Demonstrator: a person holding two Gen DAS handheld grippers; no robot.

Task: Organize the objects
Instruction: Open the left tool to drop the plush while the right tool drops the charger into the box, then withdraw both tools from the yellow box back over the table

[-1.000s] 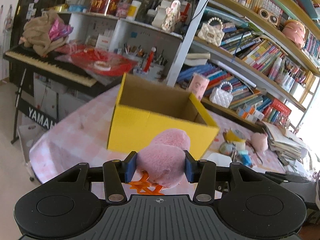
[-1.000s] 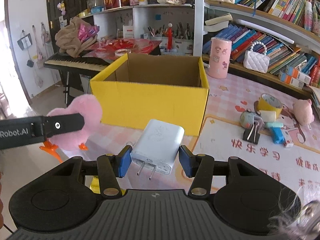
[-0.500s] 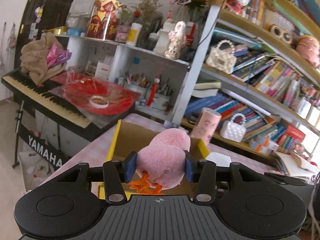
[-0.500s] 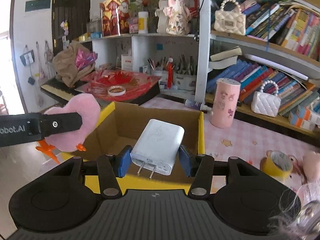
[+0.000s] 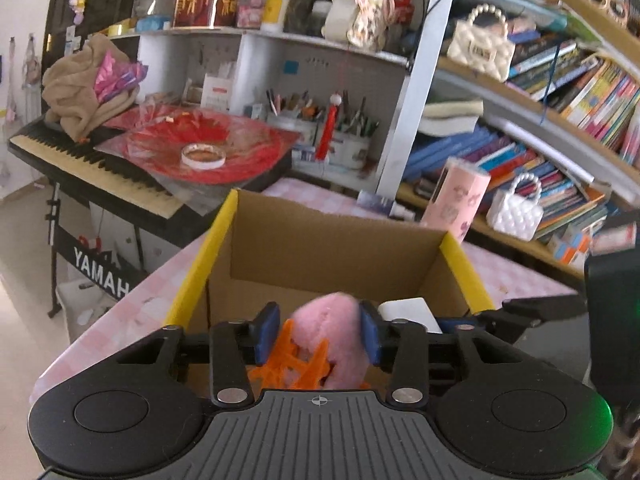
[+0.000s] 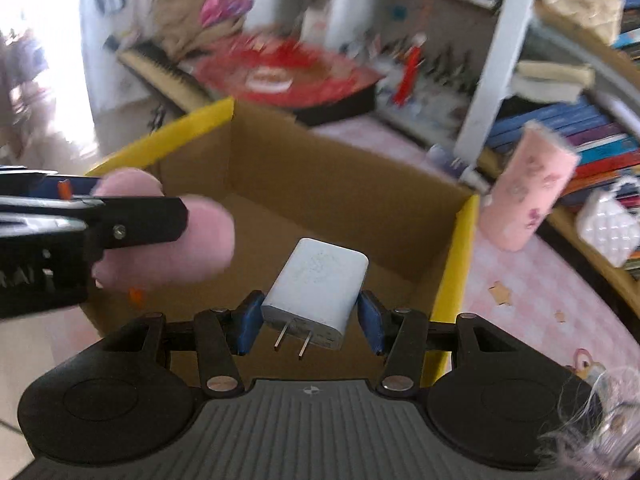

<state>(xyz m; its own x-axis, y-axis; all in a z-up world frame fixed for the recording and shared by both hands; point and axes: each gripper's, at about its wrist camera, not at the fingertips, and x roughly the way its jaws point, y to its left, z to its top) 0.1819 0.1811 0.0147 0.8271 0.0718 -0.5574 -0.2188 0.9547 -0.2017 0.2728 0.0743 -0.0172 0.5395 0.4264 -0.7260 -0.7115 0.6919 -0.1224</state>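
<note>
A pink plush toy [image 5: 340, 340] with orange feet [image 5: 296, 364] sits between the blue pads of my left gripper [image 5: 319, 332]. The jaws are closing on it above the open yellow cardboard box [image 5: 332, 248]. The toy touches the right pad, and its feet fill the gap at the left pad. My right gripper [image 6: 310, 320] is shut on a white plug charger [image 6: 320, 276], prongs toward the camera, held over the same box [image 6: 340, 184]. In the right wrist view the toy [image 6: 200, 248] hangs at the left behind one of the left gripper's black fingers [image 6: 140, 226]. The charger [image 5: 408, 312] also peeks in at the right of the left wrist view.
The box stands on a pink checked tablecloth [image 6: 540, 288]. A pink cylinder [image 5: 460, 200] and a white beaded purse [image 5: 516, 208] stand behind it by the bookshelves. A keyboard piano [image 5: 92, 160] carrying a red dish [image 5: 208, 148] is at the left.
Both grippers have moved forward from in front of the box to over its opening. The plush toy has tipped between the left jaws, its feet swinging up. The right gripper has rolled.
</note>
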